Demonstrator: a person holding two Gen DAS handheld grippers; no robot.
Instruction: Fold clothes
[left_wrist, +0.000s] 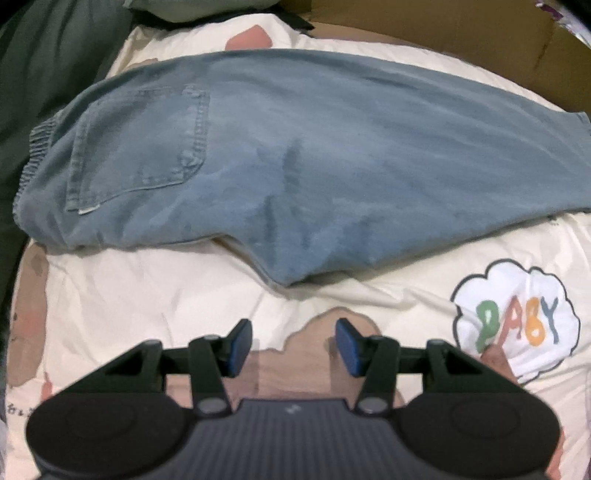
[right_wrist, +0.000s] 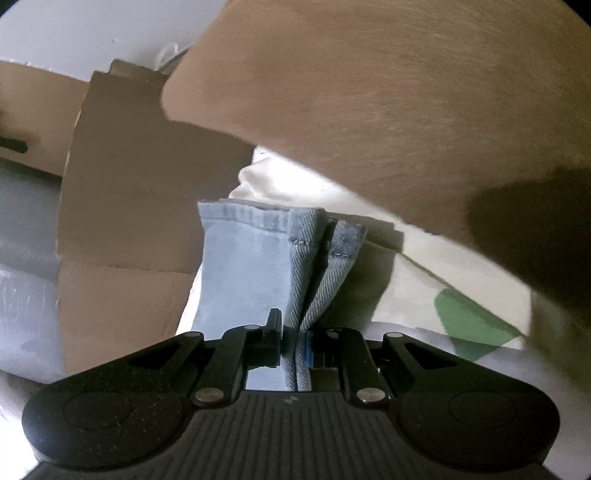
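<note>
Light blue jeans lie folded lengthwise across a cream printed bedspread, back pocket at the left, leg ends running off to the right. My left gripper hovers over the bedspread just in front of the jeans' near edge, its blue pads apart with nothing between them. In the right wrist view my right gripper is shut on the hemmed leg ends of the jeans, the layers pinched together between the jaws and standing up ahead of them.
Cardboard boxes stand close around the leg ends, and a large cardboard flap looms over the right gripper. Dark green bedding lies at the far left. A "BABY" cloud print marks the bedspread at the right.
</note>
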